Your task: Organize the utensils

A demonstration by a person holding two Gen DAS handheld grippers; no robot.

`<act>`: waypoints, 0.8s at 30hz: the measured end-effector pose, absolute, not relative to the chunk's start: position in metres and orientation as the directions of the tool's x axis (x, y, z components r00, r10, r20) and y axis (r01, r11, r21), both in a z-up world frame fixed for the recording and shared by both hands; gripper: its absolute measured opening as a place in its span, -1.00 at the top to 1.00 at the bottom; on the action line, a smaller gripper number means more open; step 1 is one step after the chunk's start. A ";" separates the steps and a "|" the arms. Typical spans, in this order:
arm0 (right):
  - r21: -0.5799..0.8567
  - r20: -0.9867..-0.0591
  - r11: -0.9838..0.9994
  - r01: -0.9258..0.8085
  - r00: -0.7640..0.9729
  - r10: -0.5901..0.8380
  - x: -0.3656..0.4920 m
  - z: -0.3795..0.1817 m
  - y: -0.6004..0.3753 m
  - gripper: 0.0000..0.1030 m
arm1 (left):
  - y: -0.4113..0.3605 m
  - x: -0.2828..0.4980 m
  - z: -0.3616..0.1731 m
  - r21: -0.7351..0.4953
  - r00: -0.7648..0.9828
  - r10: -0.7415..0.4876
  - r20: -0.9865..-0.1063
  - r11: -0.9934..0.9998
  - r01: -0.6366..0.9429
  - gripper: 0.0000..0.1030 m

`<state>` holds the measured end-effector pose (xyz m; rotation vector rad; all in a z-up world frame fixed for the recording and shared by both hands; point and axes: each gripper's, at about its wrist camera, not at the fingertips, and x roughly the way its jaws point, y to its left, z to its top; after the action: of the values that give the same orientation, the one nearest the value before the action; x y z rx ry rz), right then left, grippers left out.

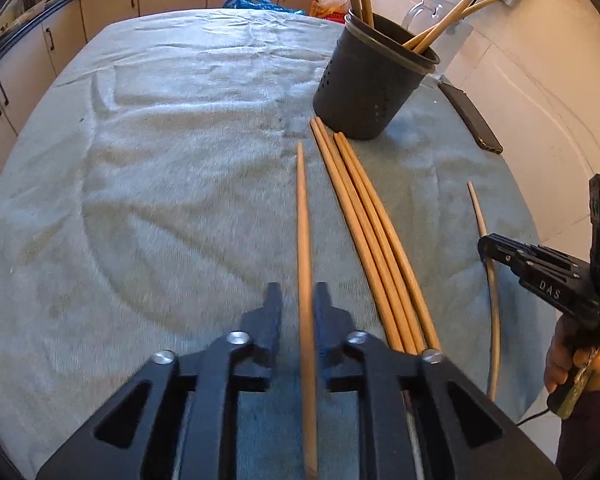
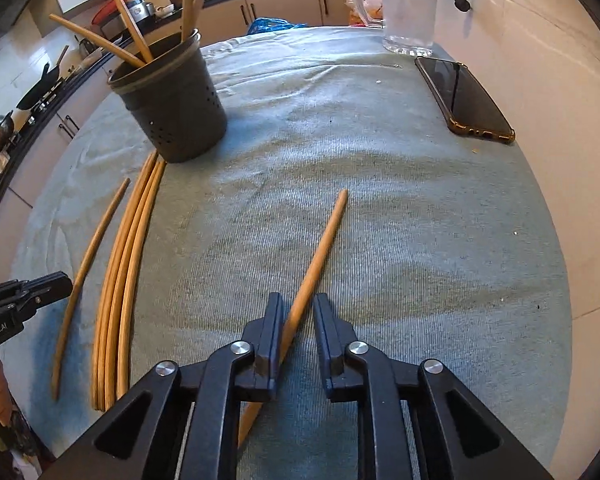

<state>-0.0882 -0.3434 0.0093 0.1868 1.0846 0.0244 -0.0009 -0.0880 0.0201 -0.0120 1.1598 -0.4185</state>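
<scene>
A dark perforated utensil holder (image 1: 364, 80) (image 2: 176, 108) stands on the towel with several wooden chopsticks in it. A bundle of chopsticks (image 1: 372, 240) (image 2: 120, 288) lies in front of it. My left gripper (image 1: 298, 292) is open, straddling a single chopstick (image 1: 302, 208) that lies on the cloth, with a gap beside its left finger. My right gripper (image 2: 298, 300) is open around another chopstick (image 2: 324, 240); the stick rests against the left finger and stands clear of the right one. Each gripper shows at the edge of the other's view.
A pale towel (image 1: 140, 160) covers the table. A phone (image 2: 468, 100) lies at the right edge and a glass pitcher (image 2: 410, 8) stands behind it. Kitchen cabinets run along the far side. A person's hand (image 1: 560, 360) holds the right gripper's handle.
</scene>
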 end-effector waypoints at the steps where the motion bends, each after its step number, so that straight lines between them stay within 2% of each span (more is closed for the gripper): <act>1: 0.158 -0.878 0.985 0.075 0.468 0.105 -0.086 0.009 -0.343 0.62 | -0.090 0.003 0.019 -0.217 0.328 -0.319 -0.889 0.925 0.313 0.60; 9: 0.168 -0.882 0.982 0.088 0.458 0.109 -0.071 0.010 -0.348 0.62 | -0.112 0.038 0.015 -0.156 0.343 -0.268 -0.900 0.934 0.320 0.60; 18: 0.178 -0.896 0.978 0.111 0.429 0.114 -0.045 0.010 -0.357 0.62 | -0.124 0.064 0.015 -0.143 0.347 -0.252 -0.903 0.939 0.312 0.61; 24: 0.131 -0.903 0.987 0.096 0.421 0.079 -0.028 0.011 -0.350 0.61 | -0.135 0.067 0.015 -0.116 0.369 -0.243 -0.897 0.935 0.334 0.60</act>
<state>-0.0279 -0.3503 0.0111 0.1722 1.1374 -0.0109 0.0674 -0.1346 0.0151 0.0905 1.1340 -0.3714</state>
